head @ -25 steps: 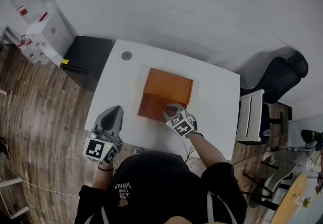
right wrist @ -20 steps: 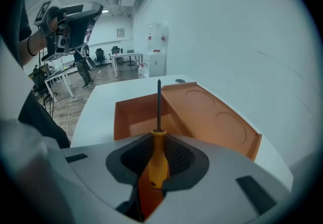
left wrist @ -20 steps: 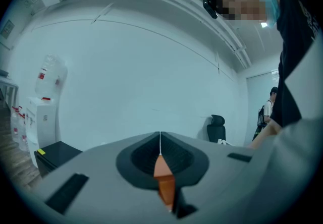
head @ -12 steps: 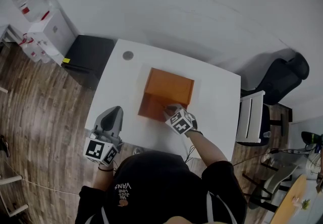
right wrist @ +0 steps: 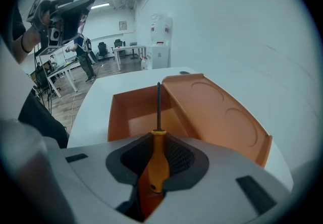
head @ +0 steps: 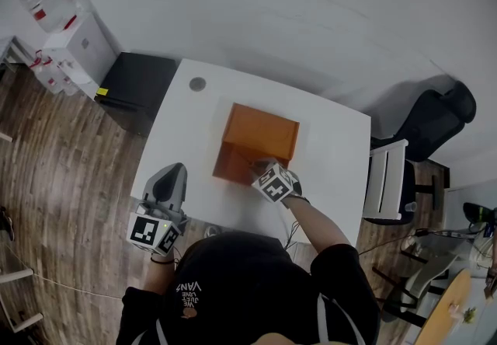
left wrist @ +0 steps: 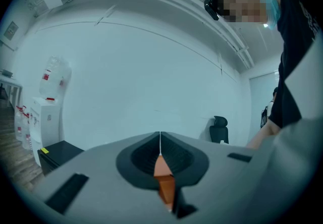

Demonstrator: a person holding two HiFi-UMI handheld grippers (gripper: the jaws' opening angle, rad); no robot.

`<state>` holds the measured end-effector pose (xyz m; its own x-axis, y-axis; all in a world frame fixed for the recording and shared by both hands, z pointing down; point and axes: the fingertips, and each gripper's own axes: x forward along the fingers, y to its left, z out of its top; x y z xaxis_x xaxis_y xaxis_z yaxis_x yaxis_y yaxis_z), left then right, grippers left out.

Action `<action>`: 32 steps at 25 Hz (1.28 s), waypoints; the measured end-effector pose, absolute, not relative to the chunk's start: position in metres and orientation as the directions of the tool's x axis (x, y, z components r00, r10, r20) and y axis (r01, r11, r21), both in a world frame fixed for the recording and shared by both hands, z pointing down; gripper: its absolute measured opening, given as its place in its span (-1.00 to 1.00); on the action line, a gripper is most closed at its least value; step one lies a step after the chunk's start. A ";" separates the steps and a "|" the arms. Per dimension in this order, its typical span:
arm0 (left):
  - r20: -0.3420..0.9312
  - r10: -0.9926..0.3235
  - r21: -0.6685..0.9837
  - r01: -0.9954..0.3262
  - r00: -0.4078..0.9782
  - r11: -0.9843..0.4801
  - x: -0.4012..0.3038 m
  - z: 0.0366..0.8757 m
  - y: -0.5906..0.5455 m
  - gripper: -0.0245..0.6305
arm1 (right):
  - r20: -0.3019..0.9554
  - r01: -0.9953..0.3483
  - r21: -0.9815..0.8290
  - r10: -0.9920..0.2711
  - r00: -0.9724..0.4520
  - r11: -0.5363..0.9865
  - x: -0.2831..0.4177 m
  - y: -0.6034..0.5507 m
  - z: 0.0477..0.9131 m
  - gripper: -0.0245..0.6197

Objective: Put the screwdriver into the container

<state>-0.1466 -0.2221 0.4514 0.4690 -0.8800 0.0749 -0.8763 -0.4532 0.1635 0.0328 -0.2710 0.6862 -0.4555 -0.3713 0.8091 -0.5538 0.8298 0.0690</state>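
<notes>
Our right tool (head: 262,170) pinched the screwdriver (right wrist: 157,160) by its orange handle, shaft aimed at the open container (right wrist: 115,117) on the worktop (right wrist: 96,99). We judged it best to lower the tip inside the walls before releasing. Our left tool (left wrist: 160,165) sat closed, empty.

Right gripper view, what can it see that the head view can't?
Only the right gripper view: the screwdriver, its orange handle clamped in the right gripper, with the shaft aimed at the open orange container. Only the head view: the left gripper, waiting by the table's near left edge. Both: that container, lid open, on the white table.
</notes>
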 end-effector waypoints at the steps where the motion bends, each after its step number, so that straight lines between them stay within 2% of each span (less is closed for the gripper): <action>1: 0.073 -0.879 0.162 -0.876 0.470 -0.455 -0.147 0.452 -0.222 -0.88 | 0.812 -0.550 0.069 -0.368 -0.454 0.832 0.031 -0.271 0.687 -0.69; 32: 0.082 -0.882 0.174 -0.878 0.465 -0.446 -0.149 0.454 -0.221 -0.88 | 0.886 -0.528 0.007 -0.250 -0.391 0.849 0.018 -0.283 0.720 -0.67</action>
<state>-0.1493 -0.2211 0.4538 0.4647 -0.8816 0.0823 -0.8777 -0.4464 0.1742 0.0179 -0.2832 0.7197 -0.3913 -0.2505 0.8855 -0.5279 0.8493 0.0070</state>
